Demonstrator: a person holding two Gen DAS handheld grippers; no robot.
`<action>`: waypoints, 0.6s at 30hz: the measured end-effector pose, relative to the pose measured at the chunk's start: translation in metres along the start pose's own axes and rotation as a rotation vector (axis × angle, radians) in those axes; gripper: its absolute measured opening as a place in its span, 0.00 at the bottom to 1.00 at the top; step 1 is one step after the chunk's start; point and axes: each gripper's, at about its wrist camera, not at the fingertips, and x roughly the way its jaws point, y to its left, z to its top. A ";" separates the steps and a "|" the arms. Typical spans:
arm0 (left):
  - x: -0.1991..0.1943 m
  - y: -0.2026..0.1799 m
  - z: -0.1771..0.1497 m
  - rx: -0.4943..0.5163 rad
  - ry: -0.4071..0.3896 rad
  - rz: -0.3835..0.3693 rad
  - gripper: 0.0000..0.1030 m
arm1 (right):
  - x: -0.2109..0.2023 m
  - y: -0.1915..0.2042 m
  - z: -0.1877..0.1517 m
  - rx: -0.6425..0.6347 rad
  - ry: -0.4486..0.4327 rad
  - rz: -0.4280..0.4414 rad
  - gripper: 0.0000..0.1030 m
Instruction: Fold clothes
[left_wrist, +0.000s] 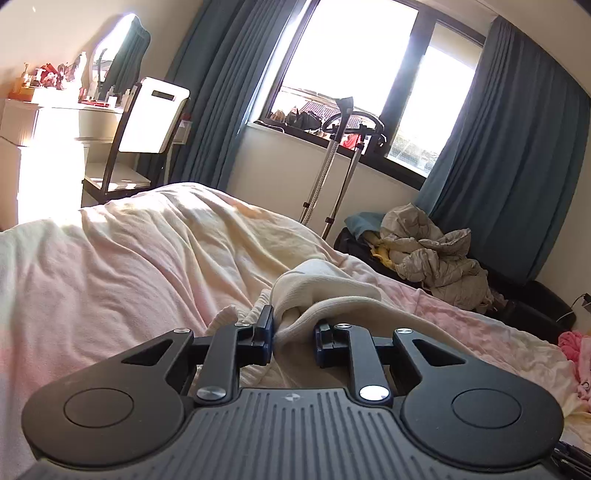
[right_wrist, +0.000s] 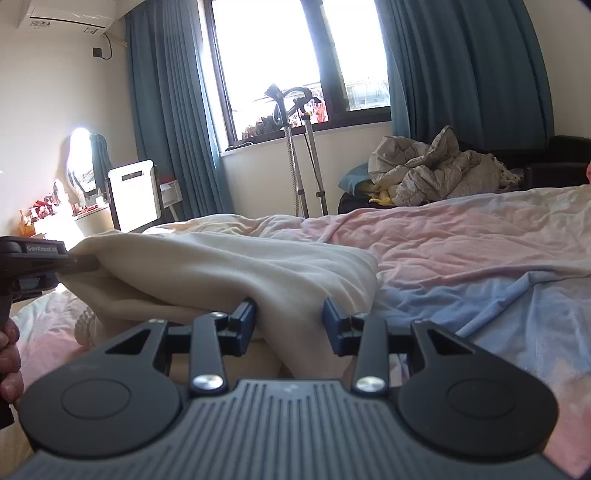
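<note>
Cream garment (right_wrist: 236, 266) between both tongs (left_wrist: 293, 334) (right_wrist: 289, 321)

You've got one cream garment (right_wrist: 229, 273) bunched on the bed. It's soft knit, rumpled into thick folds, its near edge lifted off the bedding. From your left wrist view the same garment (left_wrist: 325, 288) humps up ahead, a ruffled, elastic-looking hem showing at its left.

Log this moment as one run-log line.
task: fold clothes | left gripper: open around cream knit garment | right gripper: open around same garment | surface: pink and blue bedspread
</note>
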 end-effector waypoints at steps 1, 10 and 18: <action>0.006 0.005 -0.003 -0.019 0.033 0.019 0.24 | 0.004 0.000 -0.002 -0.003 0.023 0.004 0.41; 0.011 0.015 -0.012 -0.076 0.097 0.032 0.31 | 0.016 -0.001 -0.013 -0.001 0.090 0.005 0.47; -0.005 0.016 -0.023 -0.205 0.183 0.026 0.73 | 0.012 0.000 -0.009 0.035 0.063 0.002 0.49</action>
